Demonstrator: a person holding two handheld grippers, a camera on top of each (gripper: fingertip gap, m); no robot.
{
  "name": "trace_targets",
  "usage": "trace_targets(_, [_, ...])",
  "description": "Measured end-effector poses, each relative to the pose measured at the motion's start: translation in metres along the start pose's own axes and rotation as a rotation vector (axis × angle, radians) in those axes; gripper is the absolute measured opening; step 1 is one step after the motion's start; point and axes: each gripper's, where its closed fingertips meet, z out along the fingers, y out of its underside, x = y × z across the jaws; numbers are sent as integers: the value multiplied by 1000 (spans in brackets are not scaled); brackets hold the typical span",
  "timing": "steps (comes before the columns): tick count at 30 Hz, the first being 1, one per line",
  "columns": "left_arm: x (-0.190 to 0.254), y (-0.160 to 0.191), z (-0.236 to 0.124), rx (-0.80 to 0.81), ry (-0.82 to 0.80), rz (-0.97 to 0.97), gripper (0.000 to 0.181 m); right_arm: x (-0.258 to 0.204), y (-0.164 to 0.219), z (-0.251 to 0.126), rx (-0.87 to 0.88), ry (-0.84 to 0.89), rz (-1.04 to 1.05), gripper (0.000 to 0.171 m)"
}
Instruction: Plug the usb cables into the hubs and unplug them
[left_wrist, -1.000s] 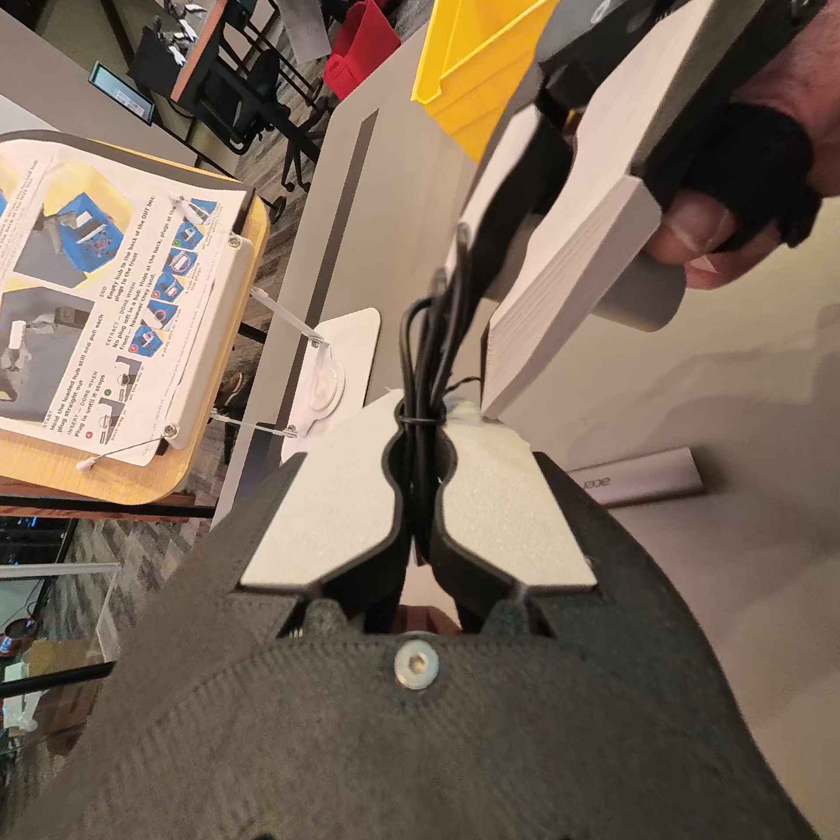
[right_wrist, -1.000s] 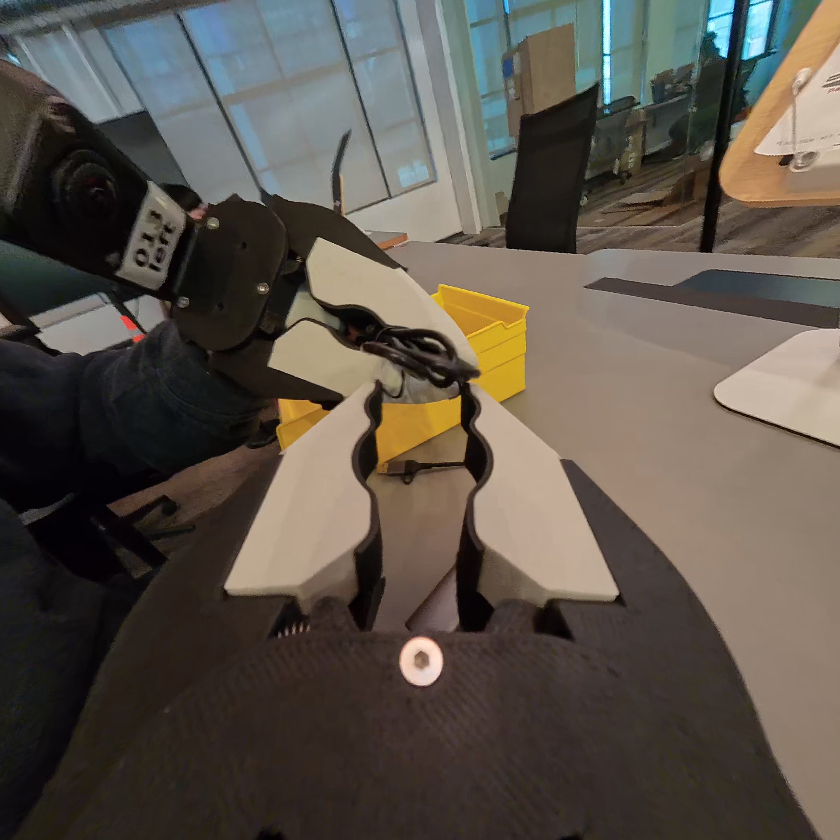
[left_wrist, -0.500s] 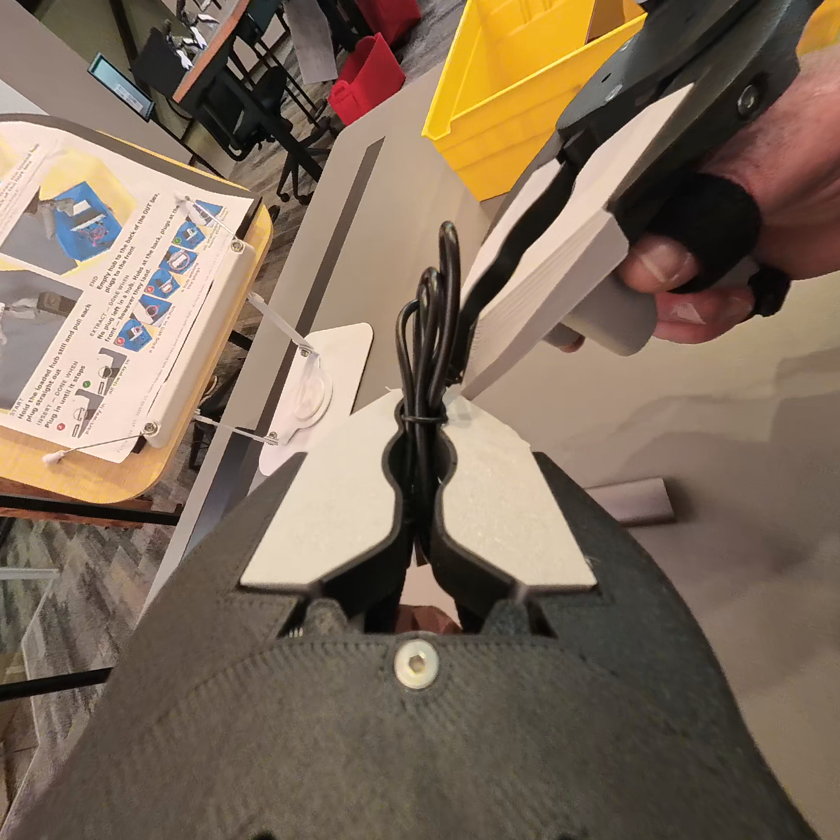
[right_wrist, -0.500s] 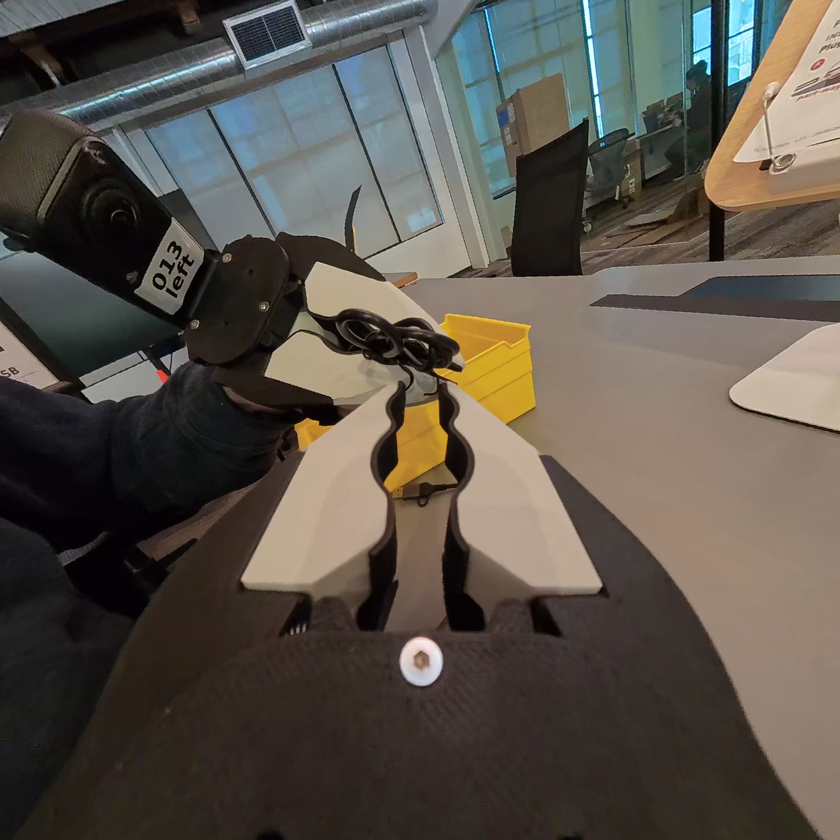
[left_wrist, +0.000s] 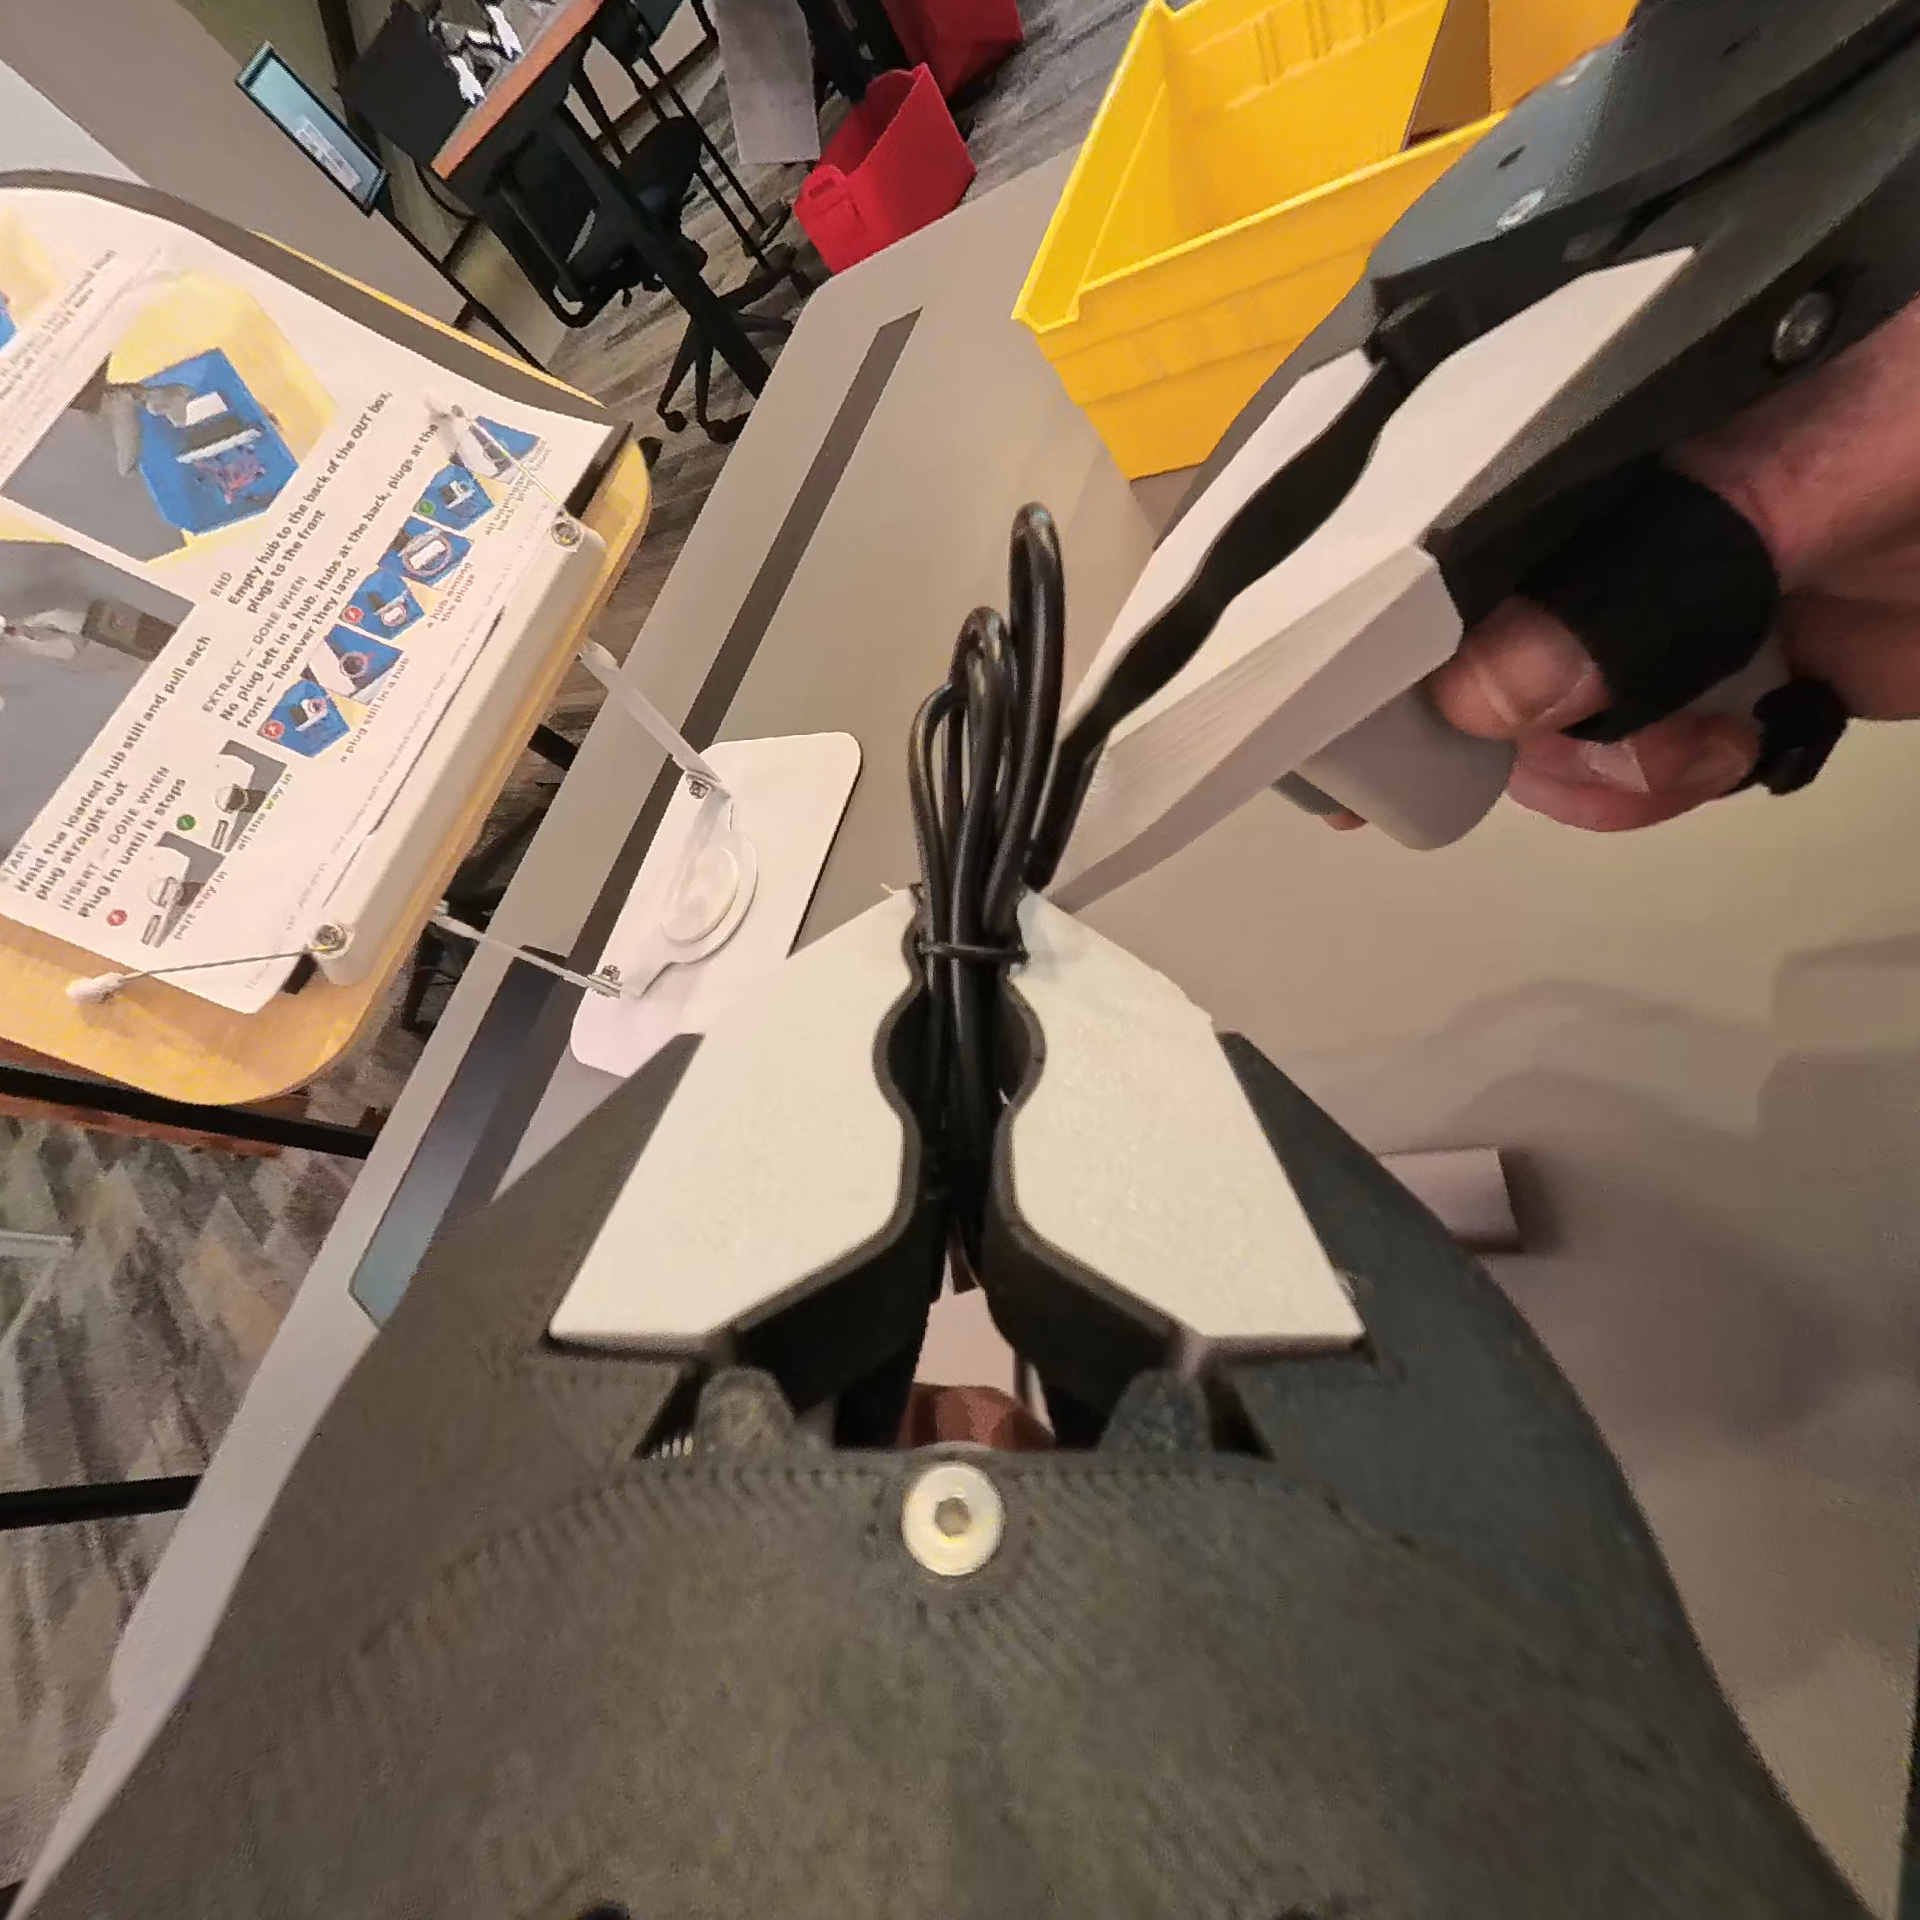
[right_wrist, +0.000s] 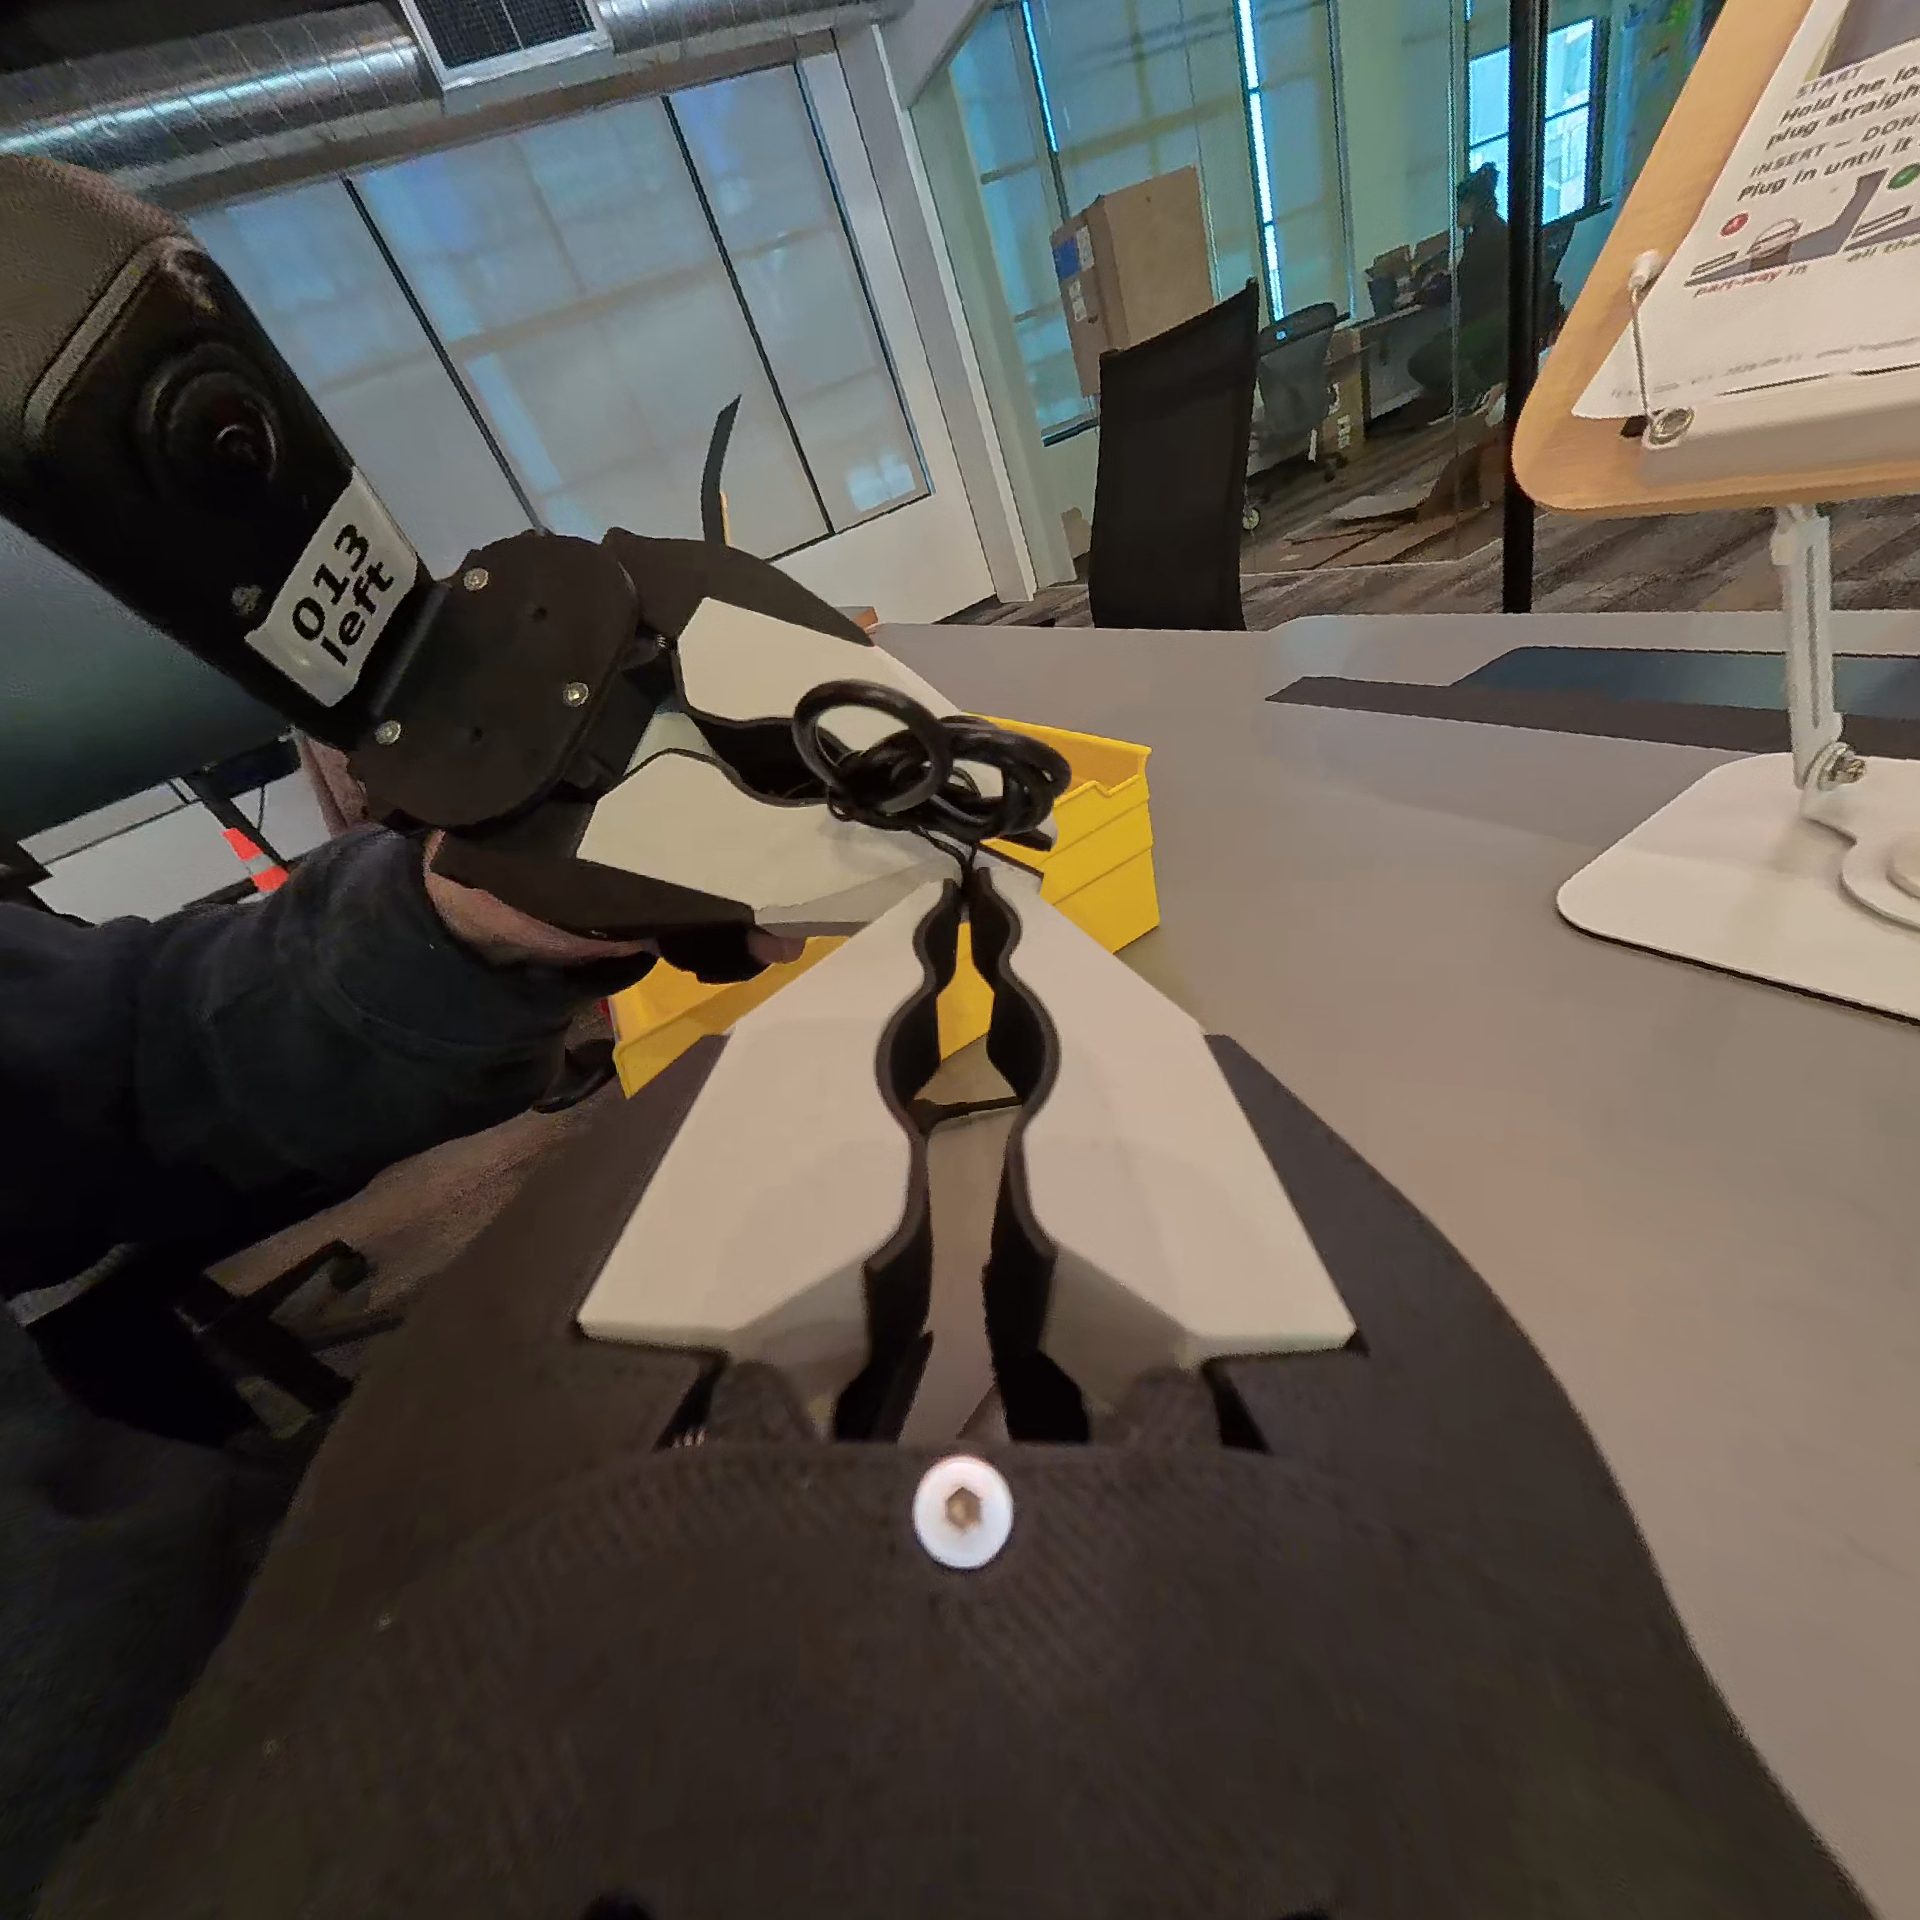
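left gripper (left_wrist: 961, 940) clenched on bundled black usb cable (left_wrist: 987, 727), up in air over grey worktop (left_wrist: 1558, 987). right gripper (right_wrist: 961, 894) tips nearly together at cable strand, grasp unclear. could yank bundle loose, tangle.

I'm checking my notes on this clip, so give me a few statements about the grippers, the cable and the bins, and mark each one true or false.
1. The left gripper is clamped on a bundled black cable. True.
2. The bins on the table are blue. False: they are yellow.
3. The right gripper is wide open. False: its jaws are nearly closed at the tips, near the bundle.
4. A stand holds an instruction sheet. True.
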Motion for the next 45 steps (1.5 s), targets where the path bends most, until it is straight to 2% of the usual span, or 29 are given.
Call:
trace_targets(8, [5, -5, -1, 43, 78, -134, 5, -3, -3, -4, -27, 40, -110, 0])
trace_targets(19, [9, -10, -1, 87, 182, -349, 5, 0, -7, -9, -220, 354, -728, 0])
trace_targets(20, [8, -10, -1, 89, 176, -351, 5, -1, -8, -9, -212, 348, -695, 0])
trace_targets(23, [5, -9, 0, 60, 125, -300, 5, -2, -10, -10, -131, 240, -376, 0])
trace_targets(26, [3, -9, -1, 45, 77, -224, 5, -5, -11, -10, -124, 215, -306, 0])
trace_targets(32, [-2, -5, 1, 8, -15, -117, 5, -7, -10, -7, 3, 61, 173, 0])
trace_targets(37, [1, -6, 2, 24, 6, -168, 5, -10, -8, -6, 98, -65, 444, 0])
trace_targets(39, [2, -4, 3, 15, 23, -185, 5, -9, -6, -7, 98, -69, 435, 0])
trace_targets(45, [3, -6, 2, 36, 101, -295, 5, -8, -9, -8, -28, 104, -73, 4])
